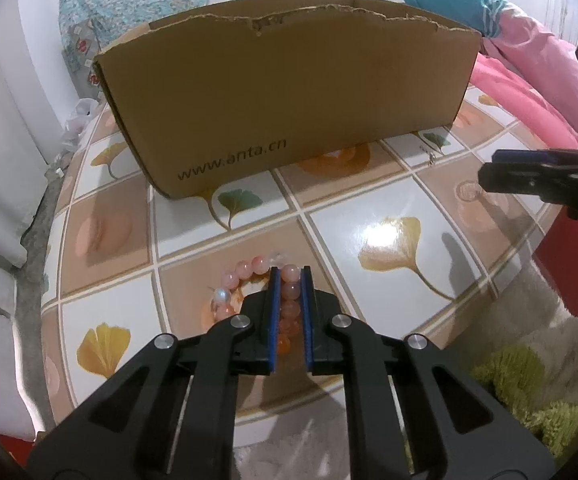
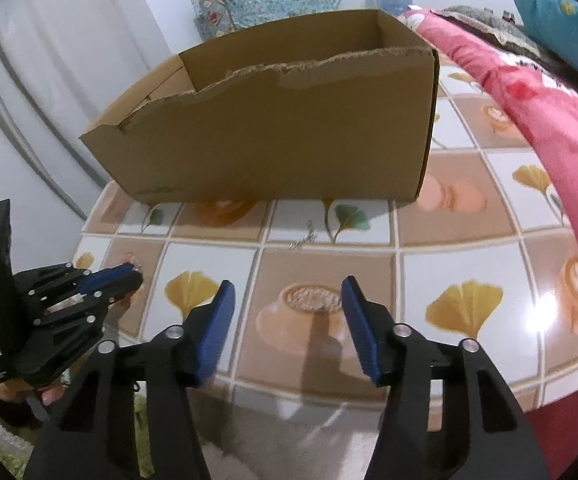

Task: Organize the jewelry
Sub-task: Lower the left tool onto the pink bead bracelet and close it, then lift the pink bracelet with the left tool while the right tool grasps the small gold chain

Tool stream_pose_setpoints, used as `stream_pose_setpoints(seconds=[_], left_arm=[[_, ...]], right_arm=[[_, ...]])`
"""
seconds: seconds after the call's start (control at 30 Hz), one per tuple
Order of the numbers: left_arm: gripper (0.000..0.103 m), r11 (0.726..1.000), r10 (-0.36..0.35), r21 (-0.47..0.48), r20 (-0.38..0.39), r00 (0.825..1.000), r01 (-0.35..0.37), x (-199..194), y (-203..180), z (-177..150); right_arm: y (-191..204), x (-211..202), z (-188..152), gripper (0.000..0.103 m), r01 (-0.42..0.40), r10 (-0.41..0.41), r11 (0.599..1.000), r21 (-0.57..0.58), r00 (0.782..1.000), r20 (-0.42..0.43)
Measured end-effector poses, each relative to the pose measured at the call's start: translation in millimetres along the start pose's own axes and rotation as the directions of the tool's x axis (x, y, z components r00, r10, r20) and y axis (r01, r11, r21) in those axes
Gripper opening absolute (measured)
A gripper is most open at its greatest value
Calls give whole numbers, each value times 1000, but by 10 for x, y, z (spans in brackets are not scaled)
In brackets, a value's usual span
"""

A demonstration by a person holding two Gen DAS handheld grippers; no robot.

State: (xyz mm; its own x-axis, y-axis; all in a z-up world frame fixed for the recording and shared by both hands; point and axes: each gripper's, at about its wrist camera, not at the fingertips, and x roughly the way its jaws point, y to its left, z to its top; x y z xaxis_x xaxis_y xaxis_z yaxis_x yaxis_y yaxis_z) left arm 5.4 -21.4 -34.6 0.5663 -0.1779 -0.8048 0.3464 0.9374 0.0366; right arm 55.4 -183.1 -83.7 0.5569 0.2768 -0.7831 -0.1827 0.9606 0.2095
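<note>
So the left gripper point(image 1: 290, 276) is pinched down on one side of a pink bead bracelet point(image 1: 245, 292) lying on the leaf-patterned tiled table point(image 1: 217, 248), with a run of beads squeezed between its blue pads point(image 1: 275, 312) and the rest of the loop curling out to the left of them. The right gripper point(image 2: 287, 292) just hangs over the table with its jaws spread apart and nothing between them, above a coffee-cup picture on the tiles. A torn-edged cardboard box point(image 1: 289, 96) sits farther back on the table, and there's a tiny silvery piece point(image 2: 304, 240), too small to make out, lying on the tiles just in front of it.
</note>
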Motion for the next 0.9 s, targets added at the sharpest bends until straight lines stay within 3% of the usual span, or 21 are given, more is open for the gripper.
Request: stream_pose_setpoints(seconds=[0.23, 0.6, 0.73, 0.83, 0.9], left_arm=[[9, 999, -29, -20, 25, 999, 30, 69, -20, 96], [9, 994, -107, -23, 57, 993, 109, 157, -18, 174], [9, 993, -115, -12, 60, 992, 116, 169, -32, 188], [9, 994, -112, -8, 61, 992, 113, 165, -38, 194], [9, 994, -108, -7, 64, 992, 109, 141, -31, 186]], right_arm=[[3, 202, 163, 28, 29, -29, 999, -18, 1000, -11], [42, 438, 257, 17, 97, -99, 993, -64, 995, -25], [132, 475, 243, 4, 145, -149, 980, -134, 988, -25], [111, 452, 256, 2, 128, -132, 985, -116, 991, -30], [40, 379, 274, 0, 65, -66, 996, -57, 998, -22]])
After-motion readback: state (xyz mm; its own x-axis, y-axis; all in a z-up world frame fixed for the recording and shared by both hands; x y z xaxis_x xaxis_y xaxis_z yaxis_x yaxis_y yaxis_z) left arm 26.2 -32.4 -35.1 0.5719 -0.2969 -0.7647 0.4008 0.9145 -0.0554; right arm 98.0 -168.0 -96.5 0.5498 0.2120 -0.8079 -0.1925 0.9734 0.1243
